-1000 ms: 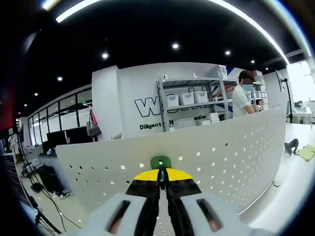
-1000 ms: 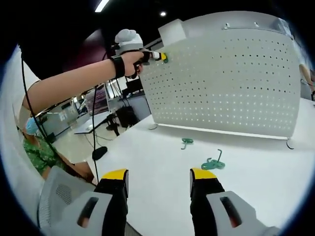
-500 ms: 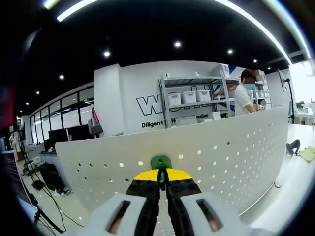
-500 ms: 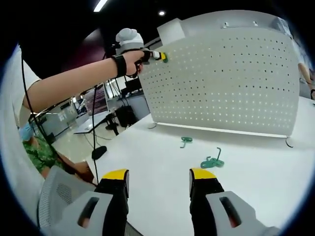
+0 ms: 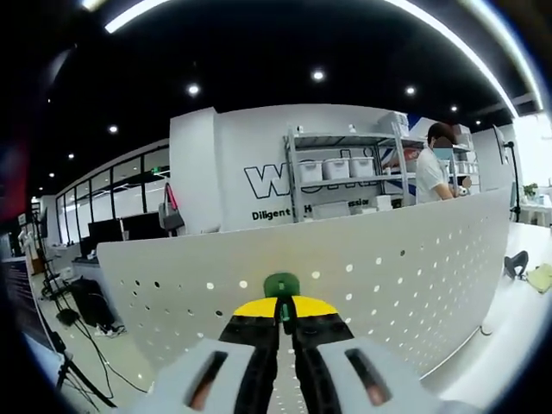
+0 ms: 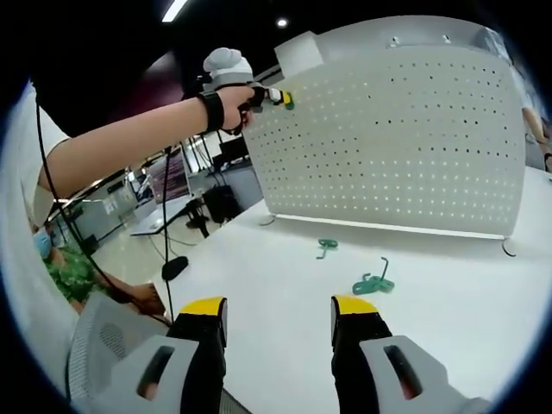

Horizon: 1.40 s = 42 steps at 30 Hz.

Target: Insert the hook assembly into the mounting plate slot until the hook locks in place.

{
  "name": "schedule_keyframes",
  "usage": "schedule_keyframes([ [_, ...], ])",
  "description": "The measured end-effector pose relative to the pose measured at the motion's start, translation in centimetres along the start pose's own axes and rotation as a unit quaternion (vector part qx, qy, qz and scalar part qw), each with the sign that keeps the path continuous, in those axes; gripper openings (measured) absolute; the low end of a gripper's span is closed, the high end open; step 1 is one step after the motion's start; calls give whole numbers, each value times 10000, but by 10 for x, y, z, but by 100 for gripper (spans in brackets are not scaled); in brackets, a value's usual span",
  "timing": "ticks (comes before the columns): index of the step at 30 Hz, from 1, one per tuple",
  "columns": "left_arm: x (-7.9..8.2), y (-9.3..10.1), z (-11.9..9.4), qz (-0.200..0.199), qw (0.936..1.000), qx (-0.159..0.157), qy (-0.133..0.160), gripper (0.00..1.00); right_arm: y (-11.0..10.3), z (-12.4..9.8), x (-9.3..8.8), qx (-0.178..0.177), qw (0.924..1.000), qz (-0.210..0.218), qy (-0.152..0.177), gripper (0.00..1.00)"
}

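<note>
Left gripper view: my left gripper (image 5: pixel 285 309) has its yellow-tipped jaws pressed together on a green hook (image 5: pixel 281 286), whose rounded head stands just above the tips. The hook sits against the face of the white perforated mounting plate (image 5: pixel 405 276), near its upper edge, with rows of small holes to either side. I cannot tell whether the hook is seated in a hole. Beyond the plate I see a metal shelf rack (image 5: pixel 345 177) with white bins and a person (image 5: pixel 431 168) standing at it.

Right gripper view: my right gripper (image 6: pixel 278 319) hangs low over the white table (image 6: pixel 448 328), jaws spread apart with nothing between them. The mounting plate (image 6: pixel 405 138) stands upright on the table. At its upper left corner my left hand (image 6: pixel 226 99) holds the left gripper (image 6: pixel 274 97) to the plate, the green hook (image 6: pixel 287 101) at its tip touching the panel. Two more green hooks lie on the table in front of the plate: a small one (image 6: pixel 326 247) nearer the plate's base, and a larger one (image 6: pixel 373 282) closer to me, well apart from the right gripper's jaws.
</note>
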<state>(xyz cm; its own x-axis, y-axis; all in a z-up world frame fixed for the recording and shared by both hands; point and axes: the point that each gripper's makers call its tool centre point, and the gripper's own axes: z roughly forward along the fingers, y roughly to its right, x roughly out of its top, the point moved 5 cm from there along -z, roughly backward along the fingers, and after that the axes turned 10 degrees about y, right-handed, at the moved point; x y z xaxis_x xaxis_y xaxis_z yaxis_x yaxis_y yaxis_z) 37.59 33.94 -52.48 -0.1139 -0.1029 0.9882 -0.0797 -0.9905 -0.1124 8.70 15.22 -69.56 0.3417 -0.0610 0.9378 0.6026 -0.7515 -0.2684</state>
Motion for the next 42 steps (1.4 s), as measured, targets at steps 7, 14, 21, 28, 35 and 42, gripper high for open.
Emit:
schedule_keyframes([
  [7, -2, 0, -2, -46, 10000, -68, 13, 5, 1, 0, 0, -9, 10000, 17, 32, 48],
  [14, -7, 1, -9, -35, 9998, -167, -43, 6, 2, -1, 0, -32, 10000, 37, 45, 48],
  [21, -15, 1, -19, 57, 9995, -285, -131, 5, 1, -1, 1, -24, 10000, 40, 35, 48],
  [28, -35, 5, -28, 85, 9982, -483, -350, 6, 1, 0, 0, -8, 10000, 6, -29, 48],
  [35, -62, 10, -37, 34, 9958, -659, -639, 6, 1, 1, -1, -8, 10000, 12, -67, 48],
  [42, -88, 23, -51, 28, 9908, -1016, -890, 7, 3, 2, -4, -13, 9999, 5, -104, 48],
])
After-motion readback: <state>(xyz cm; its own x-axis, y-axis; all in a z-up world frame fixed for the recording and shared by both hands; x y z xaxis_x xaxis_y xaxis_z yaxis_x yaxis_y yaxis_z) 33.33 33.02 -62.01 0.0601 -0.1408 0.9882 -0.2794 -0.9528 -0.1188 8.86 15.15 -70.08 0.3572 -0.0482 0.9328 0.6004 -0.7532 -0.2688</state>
